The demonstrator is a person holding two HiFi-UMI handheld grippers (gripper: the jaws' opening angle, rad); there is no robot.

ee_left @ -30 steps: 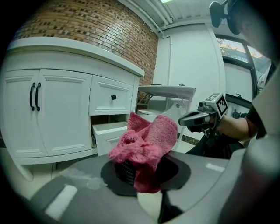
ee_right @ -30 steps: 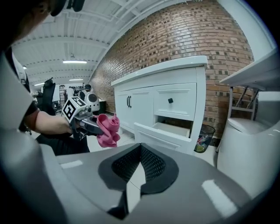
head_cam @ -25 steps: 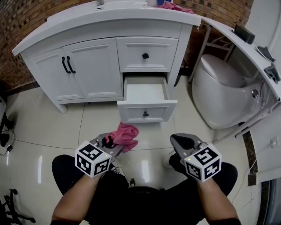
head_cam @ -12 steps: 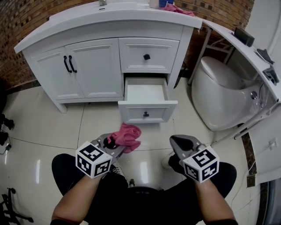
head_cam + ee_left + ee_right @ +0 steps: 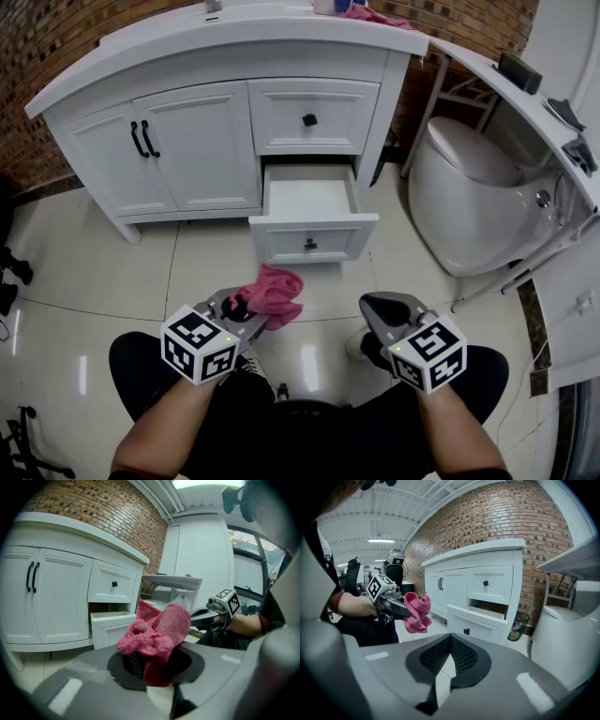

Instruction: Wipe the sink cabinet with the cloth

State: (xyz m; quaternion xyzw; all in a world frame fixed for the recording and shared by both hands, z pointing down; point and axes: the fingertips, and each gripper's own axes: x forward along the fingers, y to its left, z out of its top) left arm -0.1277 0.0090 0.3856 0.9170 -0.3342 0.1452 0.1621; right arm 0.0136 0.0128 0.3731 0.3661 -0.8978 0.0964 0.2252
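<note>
A white sink cabinet (image 5: pixel 197 141) stands ahead against the brick wall, its lower right drawer (image 5: pixel 311 217) pulled open and empty inside. My left gripper (image 5: pixel 246 307) is shut on a crumpled pink cloth (image 5: pixel 274 292), held low above the floor in front of the drawer; the cloth (image 5: pixel 157 632) bunches over the jaws in the left gripper view. My right gripper (image 5: pixel 377 307) hovers to the right at the same height, shut with nothing in it. The right gripper view shows the cloth (image 5: pixel 417 612) and the cabinet (image 5: pixel 473 585) beyond.
A white toilet (image 5: pixel 478 202) stands right of the cabinet, with a white shelf (image 5: pixel 525 103) above it carrying small items. Another pink cloth (image 5: pixel 373 15) lies on the countertop. Glossy floor tiles (image 5: pixel 103 272) spread in front. A small bin (image 5: pixel 516 625) sits by the cabinet's side.
Both grippers have stayed nearly still; the left one with the cloth has crept slightly forward and right.
</note>
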